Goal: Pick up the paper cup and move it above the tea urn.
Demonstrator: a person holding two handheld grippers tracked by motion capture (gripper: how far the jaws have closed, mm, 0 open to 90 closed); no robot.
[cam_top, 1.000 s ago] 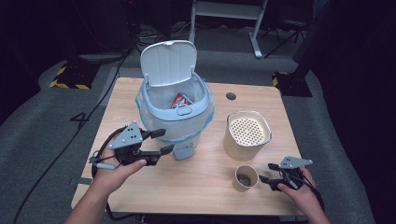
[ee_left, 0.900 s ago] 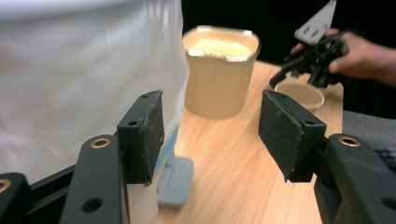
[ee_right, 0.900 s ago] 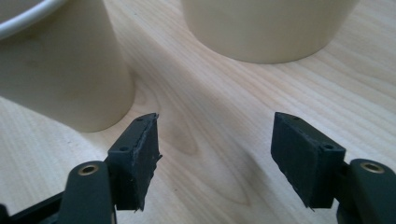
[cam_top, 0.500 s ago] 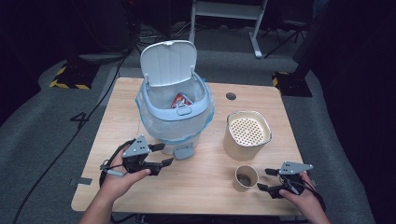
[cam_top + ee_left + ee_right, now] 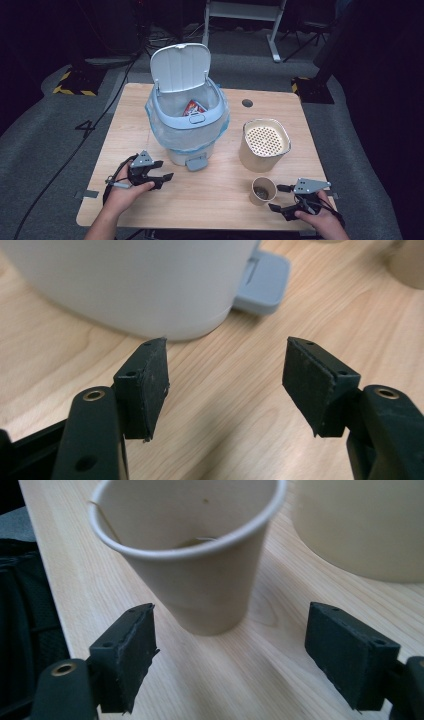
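on the table (image 5: 210, 200), the right gripper (image 5: 280, 208) has just been opening beside the paper cup (image 5: 263, 190), nothing between its jaws; the left gripper (image 5: 167, 176) gapes wide, holding nothing.

Pedal bin (image 5: 187, 122), lid up, mid-table; perforated-top canister (image 5: 265, 145) right of it; table hole (image 5: 247, 103).

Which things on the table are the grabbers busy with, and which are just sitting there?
Busy with:
paper cup, in front of the open right gripper
pedal bin, lid up, its pedal near the open left gripper

Just sitting there:
tan container with holed top
red packet inside the bin
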